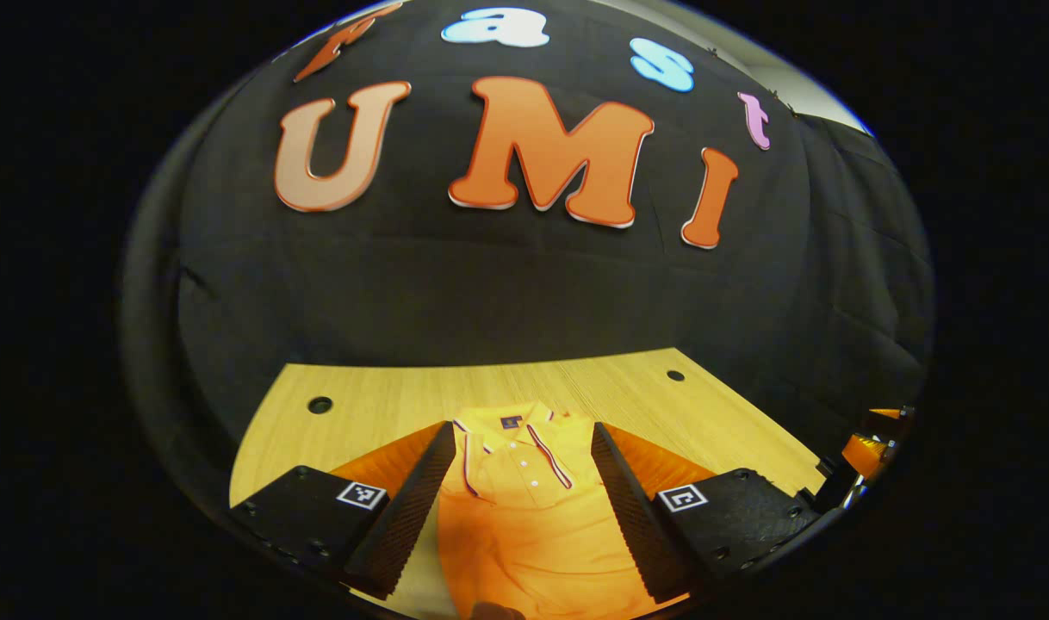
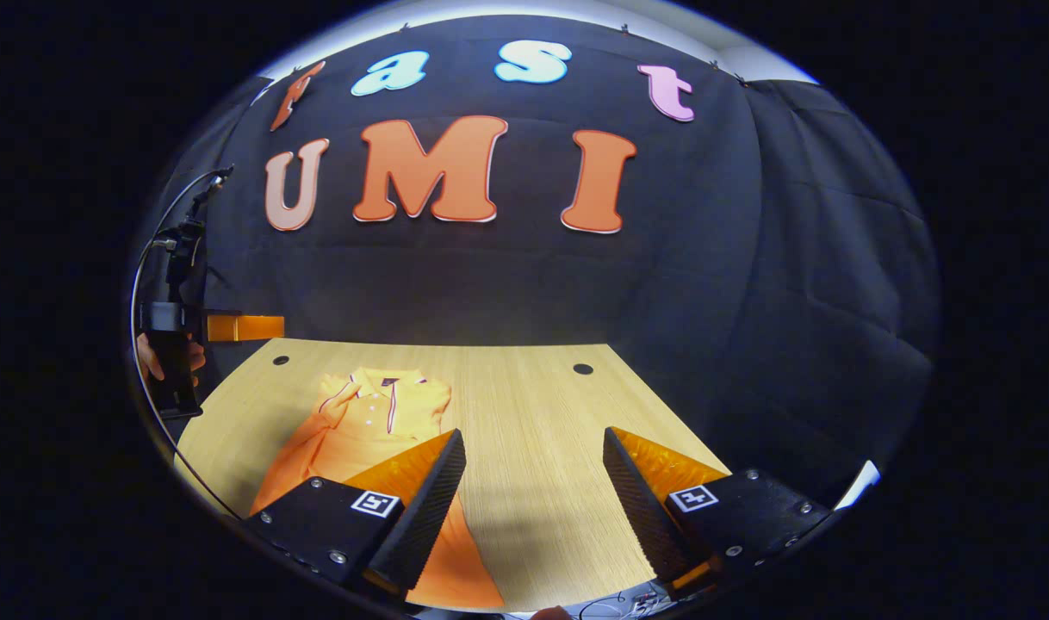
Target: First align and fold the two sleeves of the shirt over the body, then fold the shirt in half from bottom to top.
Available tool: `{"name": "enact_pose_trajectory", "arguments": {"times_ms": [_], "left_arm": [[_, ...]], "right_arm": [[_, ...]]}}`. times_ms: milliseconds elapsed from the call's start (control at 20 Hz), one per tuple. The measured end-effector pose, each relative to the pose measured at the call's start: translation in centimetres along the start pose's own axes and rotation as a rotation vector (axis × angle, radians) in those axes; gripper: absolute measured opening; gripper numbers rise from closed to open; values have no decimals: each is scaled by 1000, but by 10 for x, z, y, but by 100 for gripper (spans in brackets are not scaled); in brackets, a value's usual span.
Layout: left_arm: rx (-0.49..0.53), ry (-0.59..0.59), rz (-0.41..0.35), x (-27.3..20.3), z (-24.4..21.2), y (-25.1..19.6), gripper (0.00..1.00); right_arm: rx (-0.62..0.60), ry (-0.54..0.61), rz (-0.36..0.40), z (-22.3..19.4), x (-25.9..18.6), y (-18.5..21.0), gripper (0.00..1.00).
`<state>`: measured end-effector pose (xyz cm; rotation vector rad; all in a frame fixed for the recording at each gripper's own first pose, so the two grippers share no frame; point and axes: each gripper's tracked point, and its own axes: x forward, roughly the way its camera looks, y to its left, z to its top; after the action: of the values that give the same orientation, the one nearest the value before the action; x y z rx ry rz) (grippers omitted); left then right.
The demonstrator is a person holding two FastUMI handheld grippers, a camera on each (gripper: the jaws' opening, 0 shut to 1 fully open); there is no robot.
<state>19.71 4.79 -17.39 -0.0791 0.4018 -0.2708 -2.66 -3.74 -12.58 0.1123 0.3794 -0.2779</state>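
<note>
An orange polo shirt [image 1: 524,508] lies flat on a wooden table [image 1: 369,396], collar toward twelve o'clock, hem toward six, long axis running away from the person. The sleeves look already folded in; the bottom-to-top fold seems still to do. The left gripper [image 1: 523,504] hovers above it, jaws wide, holding nothing. The right gripper [image 2: 533,508], equally wide and empty, hangs over bare table at the shirt's three o'clock.

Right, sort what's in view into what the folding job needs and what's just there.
For the job:
- orange shirt, lying flat, collar toward the wall
- left gripper, fingers apart
- right gripper, fingers apart

Just there:
- wooden table
- holes in the tabletop
</note>
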Motion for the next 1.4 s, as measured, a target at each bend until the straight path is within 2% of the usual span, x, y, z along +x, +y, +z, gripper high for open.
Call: {"name": "enact_pose_trajectory", "arguments": {"times_ms": [100,300,450,650,750,900,1400], "left_arm": [[33,-142,48,-50,24,-3,98],[119,-335,134,-134,28,-15,98],[163,-348,193,-187,21,-28,97],[117,-355,223,-215,2,-26,96],[116,-331,235,-220,-10,-26,97],[123,-245,238,-220,-42,-25,97],[15,234,196,-190,-195,-11,97]], "right_arm": [[-10,-8,64,-5,-1,10,98],[-12,-33,154,-11,-11,20,99],[2,-80,199,-10,-22,24,99],[5,-156,246,-1,-34,30,99],[-6,-133,270,-16,-34,35,98],[-6,-37,306,-48,-32,44,98],[-22,307,367,-168,-27,61,99]]}}
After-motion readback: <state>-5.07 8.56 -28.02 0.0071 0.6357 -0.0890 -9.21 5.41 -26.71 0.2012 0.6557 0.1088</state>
